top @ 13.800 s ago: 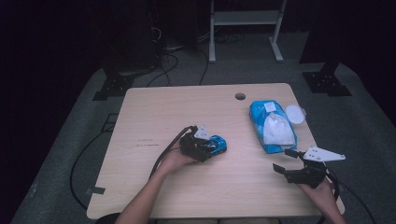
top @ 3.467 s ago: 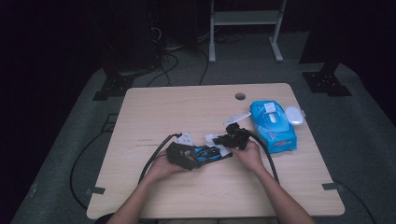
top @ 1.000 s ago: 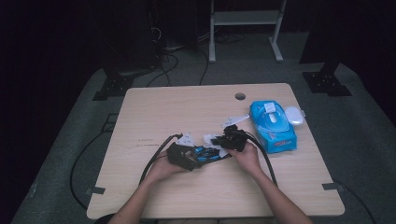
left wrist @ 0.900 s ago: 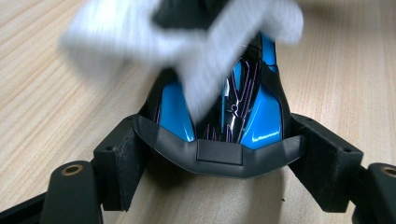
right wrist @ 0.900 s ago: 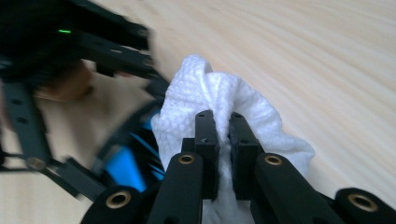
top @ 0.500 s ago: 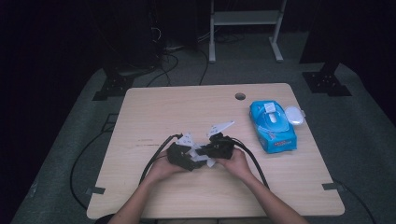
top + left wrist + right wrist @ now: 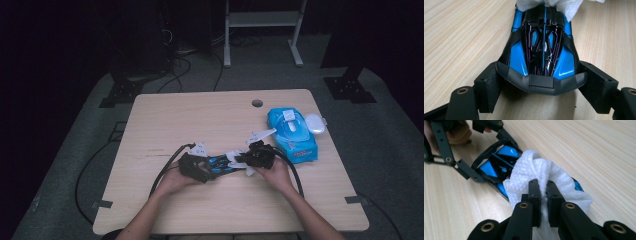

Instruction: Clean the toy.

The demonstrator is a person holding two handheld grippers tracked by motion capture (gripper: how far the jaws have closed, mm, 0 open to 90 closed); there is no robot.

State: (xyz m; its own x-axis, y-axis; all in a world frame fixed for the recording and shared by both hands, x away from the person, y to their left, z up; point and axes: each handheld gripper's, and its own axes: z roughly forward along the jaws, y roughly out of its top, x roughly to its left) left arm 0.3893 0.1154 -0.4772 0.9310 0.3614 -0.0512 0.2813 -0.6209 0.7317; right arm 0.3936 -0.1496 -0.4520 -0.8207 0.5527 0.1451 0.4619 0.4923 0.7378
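One blue-and-black toy car [image 7: 222,164] sits low in the centre of the high view. One white wipe [image 7: 541,175] lies against it. Two grippers, left [image 7: 196,167] and right [image 7: 257,156], flank them. One blue wipes packet [image 7: 291,134] lies at right on the one table [image 7: 190,115].

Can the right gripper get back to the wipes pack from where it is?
Probably yes. The right gripper, shut on a wipe at the toy car, has bare table between it and the wipes pack; nothing blocks the way.
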